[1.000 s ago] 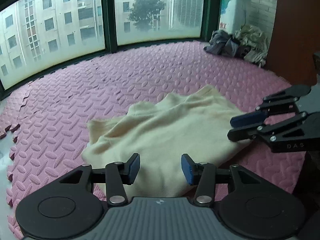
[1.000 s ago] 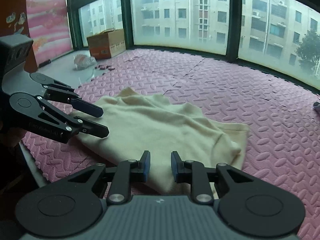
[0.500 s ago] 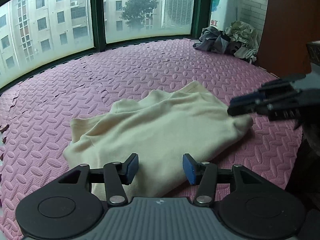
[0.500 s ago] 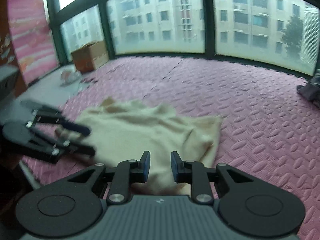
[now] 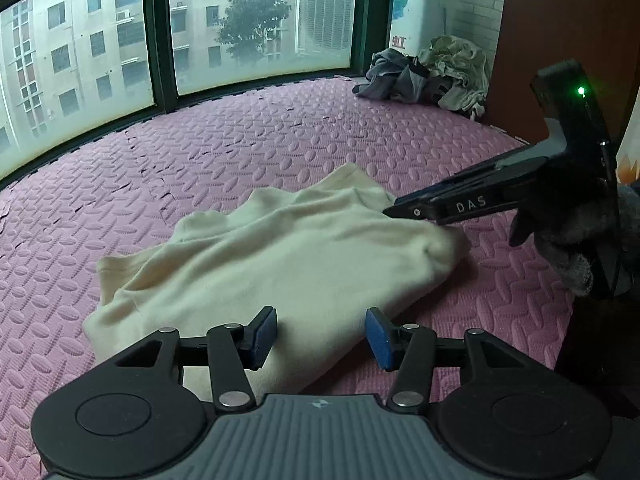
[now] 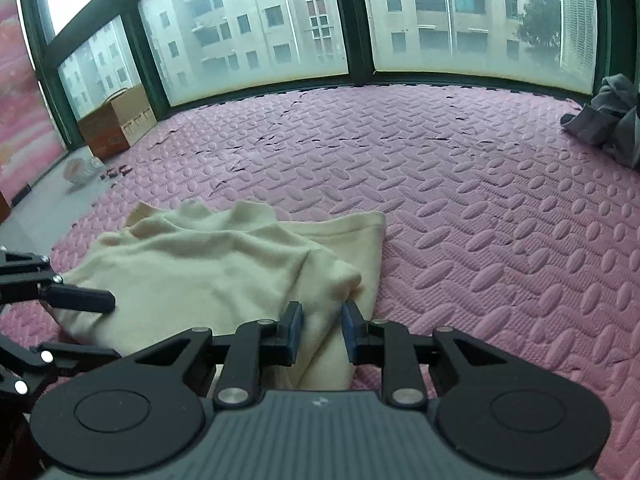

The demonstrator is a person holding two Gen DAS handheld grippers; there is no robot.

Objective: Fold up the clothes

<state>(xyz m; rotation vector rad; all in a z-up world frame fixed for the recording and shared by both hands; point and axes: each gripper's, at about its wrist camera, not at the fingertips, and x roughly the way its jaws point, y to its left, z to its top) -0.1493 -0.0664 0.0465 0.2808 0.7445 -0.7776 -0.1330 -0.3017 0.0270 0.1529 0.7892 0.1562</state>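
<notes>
The cream garment (image 5: 280,256) looks soft, light and floppy; take it by its near corners. Your left gripper (image 5: 320,336) and right gripper (image 6: 322,330) gape, holding nothing.

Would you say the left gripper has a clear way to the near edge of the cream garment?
Probably yes: the left gripper hangs open right over the cream garment, nothing between.

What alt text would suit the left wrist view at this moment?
A cream garment lies rumpled on a pink foam mat, with the left gripper open just above its near edge. The right gripper reaches in from the right at the garment's far corner; a pile of clothes sits by the window.
</notes>
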